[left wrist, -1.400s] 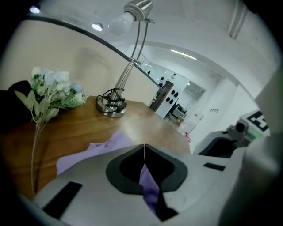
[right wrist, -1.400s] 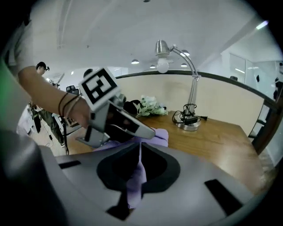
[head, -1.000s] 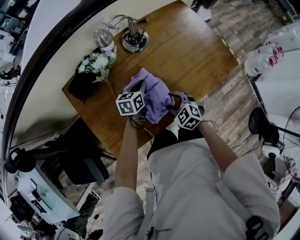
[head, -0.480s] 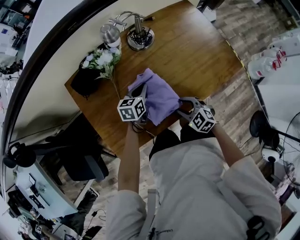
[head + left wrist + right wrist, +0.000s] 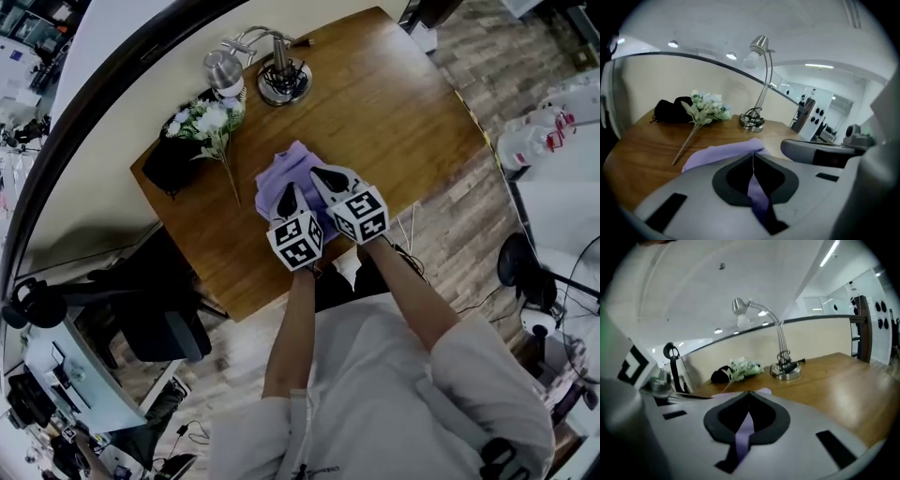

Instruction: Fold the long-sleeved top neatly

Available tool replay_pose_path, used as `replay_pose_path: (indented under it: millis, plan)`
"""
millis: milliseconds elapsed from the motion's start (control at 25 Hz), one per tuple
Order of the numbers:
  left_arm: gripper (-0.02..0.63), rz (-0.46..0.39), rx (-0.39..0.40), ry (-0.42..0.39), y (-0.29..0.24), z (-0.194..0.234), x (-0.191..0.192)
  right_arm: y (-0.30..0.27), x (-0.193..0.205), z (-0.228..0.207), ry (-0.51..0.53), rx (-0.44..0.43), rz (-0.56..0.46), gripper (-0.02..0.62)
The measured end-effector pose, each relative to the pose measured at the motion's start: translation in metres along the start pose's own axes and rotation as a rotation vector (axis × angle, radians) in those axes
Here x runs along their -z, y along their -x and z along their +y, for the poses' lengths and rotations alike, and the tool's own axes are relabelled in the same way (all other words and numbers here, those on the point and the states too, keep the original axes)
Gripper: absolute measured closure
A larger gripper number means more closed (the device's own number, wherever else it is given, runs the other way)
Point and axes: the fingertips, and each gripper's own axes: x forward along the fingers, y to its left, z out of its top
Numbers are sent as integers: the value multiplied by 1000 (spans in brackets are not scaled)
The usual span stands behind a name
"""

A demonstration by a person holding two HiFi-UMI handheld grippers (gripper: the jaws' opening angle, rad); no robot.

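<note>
Left gripper (image 5: 287, 197) clamped on purple top (image 5: 277, 178) near desk (image 5: 403, 103) front edge; right gripper (image 5: 322, 175) jaws just closed, pinching same cloth; likely readying next fold.

We found the top (image 5: 284, 176) on the table (image 5: 403, 103) near its front edge. Behind it stood the lamp (image 5: 281, 80); left of the lamp lay the flowers (image 5: 208, 122), a pouch (image 5: 167, 165) just beside them.
</note>
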Motion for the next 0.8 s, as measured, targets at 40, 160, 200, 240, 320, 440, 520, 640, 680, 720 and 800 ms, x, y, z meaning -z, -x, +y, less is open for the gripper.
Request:
replay_pose_path:
  millis: [40,160,200,240,320,440,520,640,680,720,800]
  plan:
    - [581,8,-46,-24,-1,7,11,-7,17,0,6,11,55,592]
    - [583,26,-109,-45,0,30,43,-12,62,-3,53,12,159,592]
    - [583,27,-107,-54,0,34,48,-14,68,-3,71,4,169,592]
    - [583,28,-103,-67,0,36,50,-16,70,-3,90,1,179,592]
    - [583,36,-98,-78,-1,36,52,-21,72,-2,131,14,213,592]
    - [583,77,-92,-45,-2,37,56,-25,84,-1,173,34,272,592]
    - [583,89,-90,-27,1,40,51,-28,85,-1,152,23,306,592]
    - [581,48,-129,-58,23,48,31,-17,57,-3,69,-9,258,592]
    - [581,42,-157,-79,33,52,25,-8,43,-3,59,-21,223,592]
    - [581,45,-190,-102,43,57,20,1,31,-2,59,-39,195,592]
    - [581,46,-233,-132,65,58,15,18,14,3,70,-92,166,592]
